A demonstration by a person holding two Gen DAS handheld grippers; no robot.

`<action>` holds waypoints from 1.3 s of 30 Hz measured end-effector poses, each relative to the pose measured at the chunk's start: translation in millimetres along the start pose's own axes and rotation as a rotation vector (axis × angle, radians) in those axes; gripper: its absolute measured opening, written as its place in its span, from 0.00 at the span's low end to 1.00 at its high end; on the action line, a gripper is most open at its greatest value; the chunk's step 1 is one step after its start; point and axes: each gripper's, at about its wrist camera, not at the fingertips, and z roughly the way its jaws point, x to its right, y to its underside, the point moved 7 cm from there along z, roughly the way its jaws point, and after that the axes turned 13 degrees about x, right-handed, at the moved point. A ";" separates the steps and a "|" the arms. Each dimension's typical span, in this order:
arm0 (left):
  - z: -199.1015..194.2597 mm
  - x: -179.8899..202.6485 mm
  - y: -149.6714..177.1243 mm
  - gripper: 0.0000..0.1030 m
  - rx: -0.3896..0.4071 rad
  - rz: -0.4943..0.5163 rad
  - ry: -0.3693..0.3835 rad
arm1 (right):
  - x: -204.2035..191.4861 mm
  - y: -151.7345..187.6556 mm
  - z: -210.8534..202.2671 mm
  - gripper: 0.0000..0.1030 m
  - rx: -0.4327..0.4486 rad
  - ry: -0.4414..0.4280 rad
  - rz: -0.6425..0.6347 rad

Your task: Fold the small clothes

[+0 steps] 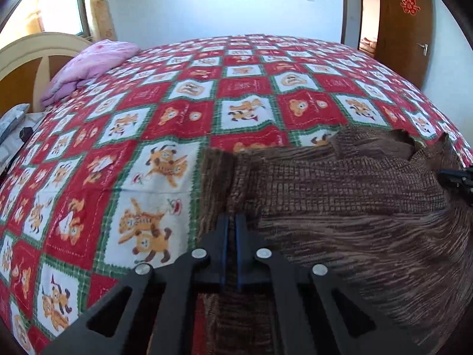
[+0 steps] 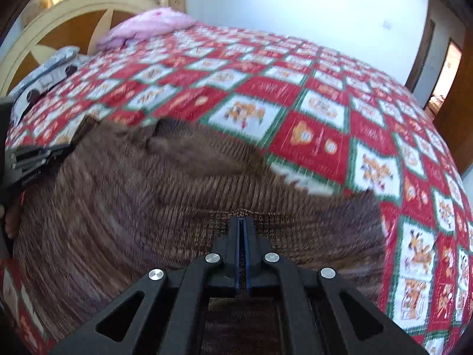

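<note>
A brown knitted sweater (image 1: 340,195) lies on the red, white and green patterned bedspread (image 1: 165,136). My left gripper (image 1: 232,217) is shut on the sweater's near left edge beside a ribbed cuff. My right gripper (image 2: 243,220) is shut on a folded edge of the same sweater (image 2: 133,195), near its right side. The right wrist view is blurred by motion. Each gripper shows in the other's view: the right one at the far right edge (image 1: 456,179), the left one at the left edge (image 2: 32,162).
A pink quilt (image 1: 88,65) and a grey pillow (image 2: 50,68) lie by the cream and wood headboard (image 2: 74,20). A brown door (image 1: 405,26) stands beyond the bed at the right. The bedspread (image 2: 325,103) stretches far past the sweater.
</note>
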 end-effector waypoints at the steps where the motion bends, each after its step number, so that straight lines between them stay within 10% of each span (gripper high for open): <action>1: -2.2 -3.2 -0.1 0.04 0.008 -0.010 -0.015 | 3.5 -5.6 0.0 0.01 0.012 0.011 0.016; 11: 7.7 -42.3 5.3 0.01 -0.018 -0.173 -0.105 | 27.8 -13.4 26.8 0.02 -0.015 0.099 0.122; 16: -5.5 -42.1 -1.0 0.04 0.032 -0.191 -0.104 | 40.5 -0.8 8.2 0.48 -0.003 0.154 0.139; 22: -21.1 -15.7 -25.8 0.65 0.099 -0.090 -0.062 | 50.5 0.2 -27.6 0.48 0.051 0.126 0.203; 30: 9.4 30.2 -19.6 0.76 0.009 0.160 -0.139 | 78.8 40.7 -45.7 0.50 -0.025 0.172 0.249; 39: -40.4 -8.2 -11.1 0.83 0.071 0.003 -0.132 | 95.6 116.8 -128.3 0.50 -0.038 0.091 0.436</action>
